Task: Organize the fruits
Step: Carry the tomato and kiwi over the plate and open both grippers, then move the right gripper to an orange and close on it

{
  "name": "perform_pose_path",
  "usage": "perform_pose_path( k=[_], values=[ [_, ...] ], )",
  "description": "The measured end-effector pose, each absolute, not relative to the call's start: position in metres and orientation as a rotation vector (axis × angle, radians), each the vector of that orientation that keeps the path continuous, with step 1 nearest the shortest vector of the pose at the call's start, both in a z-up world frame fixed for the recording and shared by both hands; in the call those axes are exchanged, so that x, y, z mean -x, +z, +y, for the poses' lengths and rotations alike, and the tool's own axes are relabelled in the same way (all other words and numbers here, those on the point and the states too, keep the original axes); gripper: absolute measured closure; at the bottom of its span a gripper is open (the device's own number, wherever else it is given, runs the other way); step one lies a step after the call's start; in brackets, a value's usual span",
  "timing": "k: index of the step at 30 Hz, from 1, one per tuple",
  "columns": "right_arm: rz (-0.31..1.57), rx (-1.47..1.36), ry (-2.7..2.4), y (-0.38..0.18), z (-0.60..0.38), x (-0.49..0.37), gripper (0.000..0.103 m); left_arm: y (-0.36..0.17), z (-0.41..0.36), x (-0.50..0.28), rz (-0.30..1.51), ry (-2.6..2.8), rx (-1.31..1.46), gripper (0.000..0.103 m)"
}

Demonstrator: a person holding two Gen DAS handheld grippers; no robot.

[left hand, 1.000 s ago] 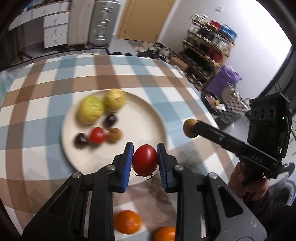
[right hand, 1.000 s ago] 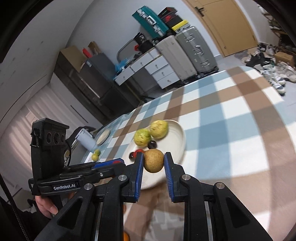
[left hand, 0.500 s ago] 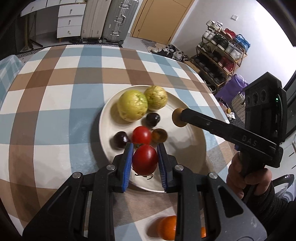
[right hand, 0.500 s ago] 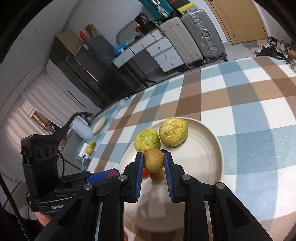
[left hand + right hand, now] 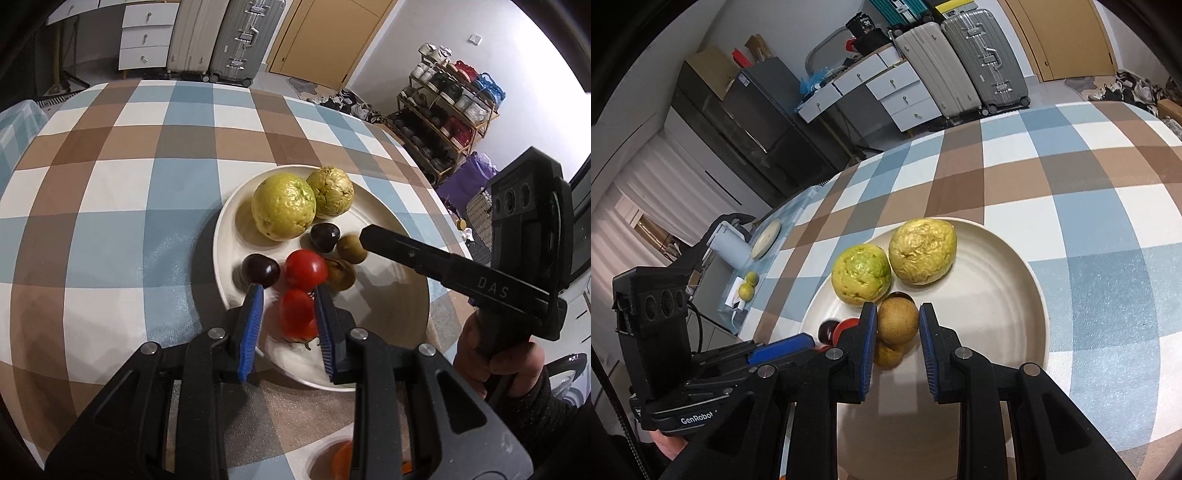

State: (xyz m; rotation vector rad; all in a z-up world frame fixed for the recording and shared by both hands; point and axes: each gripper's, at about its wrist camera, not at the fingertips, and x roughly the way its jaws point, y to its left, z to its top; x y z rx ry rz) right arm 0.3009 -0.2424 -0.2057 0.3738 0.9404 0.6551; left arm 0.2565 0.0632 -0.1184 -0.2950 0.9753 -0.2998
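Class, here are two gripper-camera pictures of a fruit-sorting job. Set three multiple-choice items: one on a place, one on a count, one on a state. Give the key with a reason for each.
1. Where do the two big yellow-green fruits lie?
A on the plate
B on the floor
C in a drawer

2. How many small dark fruits are on the plate?
A one
B two
C five

3. How do the left gripper's jaws stand?
A shut on a banana
B open, with the red tomato between them
C shut on nothing

Key: A, both rest side by side on the plate's far part; B, one lies at the near rim and one by the big fruits; B, a gap shows on each side of the tomato.
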Motion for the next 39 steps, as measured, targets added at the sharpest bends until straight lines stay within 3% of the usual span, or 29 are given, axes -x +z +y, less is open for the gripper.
perform_pose_path(
  k=[2, 5, 8, 10, 13, 16, 20, 27, 31, 39],
  values=[
    [0.948, -0.393, 0.666, -0.207, -0.245, -0.301, 0.072, -0.115, 0.064, -0.254, 0.961, -0.295, 0.299, 0.061],
    [0.934, -0.424, 0.679, -0.204, -0.25, -0.297, 0.057, -0.107, 0.064, -0.248, 0.944, -0.287, 0.294, 0.059],
    [0.907, -0.434, 0.675, -0.196, -0.256, -0.29, 0.055, -0.098, 0.062, -0.238, 0.93, -0.275, 0.286, 0.056],
    [0.889, -0.437, 0.672, -0.188, -0.261, -0.283, 0.052, -0.091, 0.06, -0.23, 0.916, -0.262, 0.279, 0.045],
    [0.86, -0.426, 0.671, -0.176, -0.266, -0.27, 0.048, -0.079, 0.057, -0.216, 0.886, -0.252, 0.27, 0.041],
    [0.834, -0.408, 0.669, -0.165, -0.272, -0.253, 0.025, -0.069, 0.052, -0.202, 0.865, -0.234, 0.256, 0.033],
    [0.79, -0.383, 0.662, -0.148, -0.282, -0.224, 0.015, -0.055, 0.046, -0.182, 0.831, -0.205, 0.242, 0.023],
    [0.737, -0.338, 0.641, -0.13, -0.293, -0.18, 0.006, -0.04, 0.032, -0.147, 0.798, -0.183, 0.2, 0.017],
    [0.714, -0.308, 0.631, -0.124, -0.296, -0.153, 0.003, -0.033, 0.028, -0.122, 0.756, -0.157, 0.174, 0.001],
    [0.707, -0.24, 0.661, -0.135, -0.293, -0.1, 0.002, -0.041, 0.03, -0.076, 0.709, -0.093, 0.176, 0.001]
  ],
)
